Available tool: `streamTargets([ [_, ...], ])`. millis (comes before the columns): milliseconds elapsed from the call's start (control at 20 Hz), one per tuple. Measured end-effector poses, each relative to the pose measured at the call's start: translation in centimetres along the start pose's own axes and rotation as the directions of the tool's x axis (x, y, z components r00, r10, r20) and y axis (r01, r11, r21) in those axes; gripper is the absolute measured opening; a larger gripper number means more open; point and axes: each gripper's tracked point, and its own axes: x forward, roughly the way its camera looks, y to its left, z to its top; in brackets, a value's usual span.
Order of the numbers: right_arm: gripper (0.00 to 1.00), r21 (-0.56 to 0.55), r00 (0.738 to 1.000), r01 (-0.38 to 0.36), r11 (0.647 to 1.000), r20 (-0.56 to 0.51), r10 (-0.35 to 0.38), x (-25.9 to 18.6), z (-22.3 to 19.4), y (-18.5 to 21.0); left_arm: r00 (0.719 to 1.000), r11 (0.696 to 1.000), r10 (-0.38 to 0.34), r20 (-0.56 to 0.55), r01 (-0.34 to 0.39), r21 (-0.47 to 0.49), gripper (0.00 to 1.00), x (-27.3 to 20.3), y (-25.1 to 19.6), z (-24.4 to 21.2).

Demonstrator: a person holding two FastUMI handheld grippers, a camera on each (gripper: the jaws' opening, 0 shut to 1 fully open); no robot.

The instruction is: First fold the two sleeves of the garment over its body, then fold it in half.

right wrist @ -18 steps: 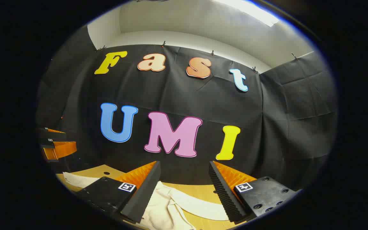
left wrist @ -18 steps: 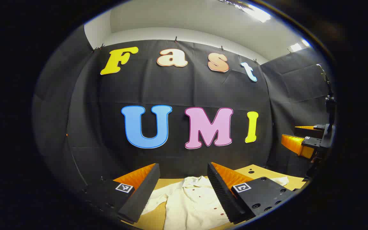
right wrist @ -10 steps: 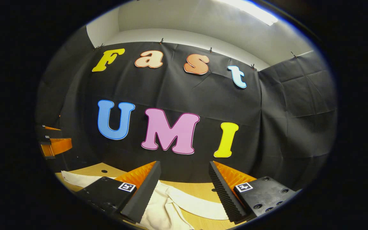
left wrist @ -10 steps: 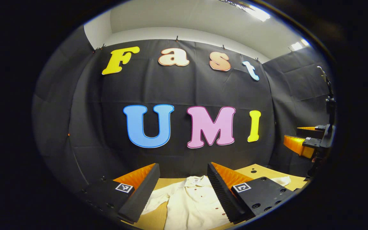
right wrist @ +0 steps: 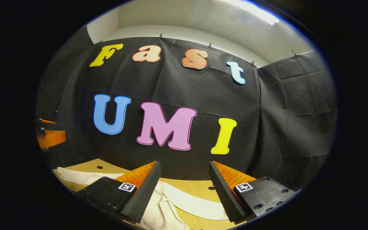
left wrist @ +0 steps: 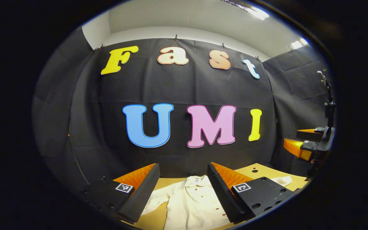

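I am holding left gripper (left wrist: 182,185) and right gripper (right wrist: 184,185) apart above bench (left wrist: 260,171) | garment (left wrist: 190,201) lying flat, sleeves unfolded | all folds remaining

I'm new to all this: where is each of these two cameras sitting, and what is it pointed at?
Left gripper view: rides on the left gripper, above the wooden table, facing the booth wall; its own two open fingers frame the cream shirt, and the right gripper shows farther off.
Right gripper view: rides on the right gripper, facing the same wall; its open fingers frame a sleeve of the shirt, with the left gripper at the far edge.
Shared: the shirt, the table and the wall.
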Motion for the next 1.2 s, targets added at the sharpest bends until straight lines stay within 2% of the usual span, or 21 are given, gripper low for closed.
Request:
streamTargets([
  [100,0.96,0.020,0.994,-0.010,1.000,-0.108,0.012,1.1,-3.1,-0.6,1.000,1.000,0.000,-0.005,0.000,0.011,0.97,0.1,-0.4,-0.4],
  [200,0.96,0.062,0.969,-0.010,0.998,-0.244,0.024,1.8,-6.9,-1.6,1.000,1.000,-0.005,-0.024,0.006,0.031,0.97,0.1,-1.0,-1.2],
  [400,0.97,0.146,0.928,0.069,0.987,-0.372,-0.010,3.8,-12.1,-5.7,0.997,0.999,-0.009,-0.072,0.012,0.041,0.97,0.3,-2.3,-2.9],
  [550,0.97,0.144,0.885,0.147,0.979,-0.460,-0.065,5.0,-16.3,-9.4,0.994,0.999,0.000,-0.109,0.005,0.048,0.97,0.8,-3.2,-4.2],
  [650,0.97,0.137,0.843,0.183,0.973,-0.531,-0.084,5.6,-19.2,-11.6,0.992,0.999,-0.001,-0.124,0.006,0.045,0.97,1.3,-4.2,-4.7],
  [950,0.97,0.094,0.747,0.239,0.966,-0.653,-0.121,7.0,-27.0,-16.8,0.990,0.999,0.009,-0.144,-0.002,0.046,0.97,3.5,-7.0,-5.3],
  [1200,0.98,0.057,0.631,0.305,0.951,-0.760,-0.157,6.3,-33.7,-20.1,0.984,0.998,0.024,-0.174,-0.015,0.056,0.97,5.1,-9.2,-6.4],
])
